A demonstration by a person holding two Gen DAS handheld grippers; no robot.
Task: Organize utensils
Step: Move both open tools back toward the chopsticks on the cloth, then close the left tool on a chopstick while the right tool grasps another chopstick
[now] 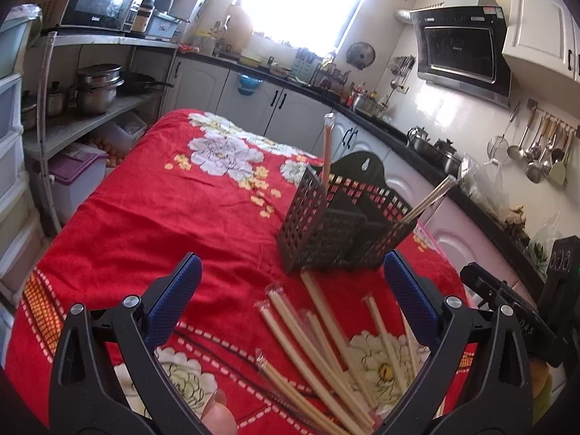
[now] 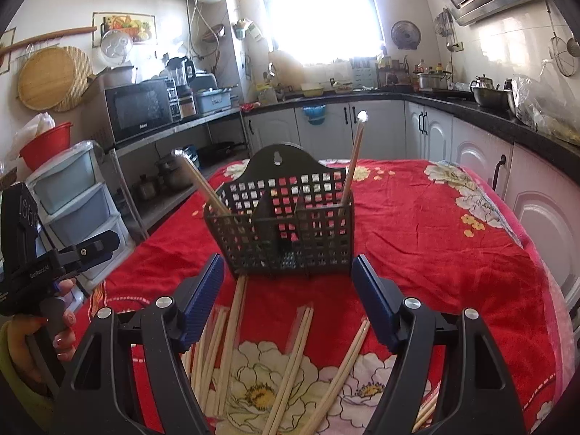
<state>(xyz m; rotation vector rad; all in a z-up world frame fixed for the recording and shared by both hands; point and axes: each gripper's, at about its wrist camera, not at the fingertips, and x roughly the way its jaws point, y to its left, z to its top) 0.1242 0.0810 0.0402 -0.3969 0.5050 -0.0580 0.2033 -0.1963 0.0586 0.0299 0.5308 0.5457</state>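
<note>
**Currently: Both Grippers Open Over Loose Chopsticks, Basket Partly Loaded**

Left gripper [image 1: 291, 291]: jaws stand wide apart, nothing between the blue pads. It hangs above the table, pointing down at a scatter of wrapped chopsticks [image 1: 319, 340] lying on the red floral tablecloth [image 1: 145, 224]. No contact with any pair is visible.

Right gripper [image 2: 288, 290]: jaws likewise spread, pads clear of everything. Several chopstick pairs [image 2: 290, 362] lie fanned out on the cloth beneath and between its fingers, untouched.

Utensil basket [image 2: 286, 224]: black, perforated, divided into compartments, standing upright on the cloth just beyond the loose chopsticks. One wrapped pair [image 2: 353, 159] stands nearly upright in the compartment on the right in the right wrist view; another pair [image 2: 203, 185] leans outward from the compartment on the left. The middle section appears empty of sticks.

A hand [image 2: 54, 333] grips the left tool's handle at the edge of the right wrist view.
</note>
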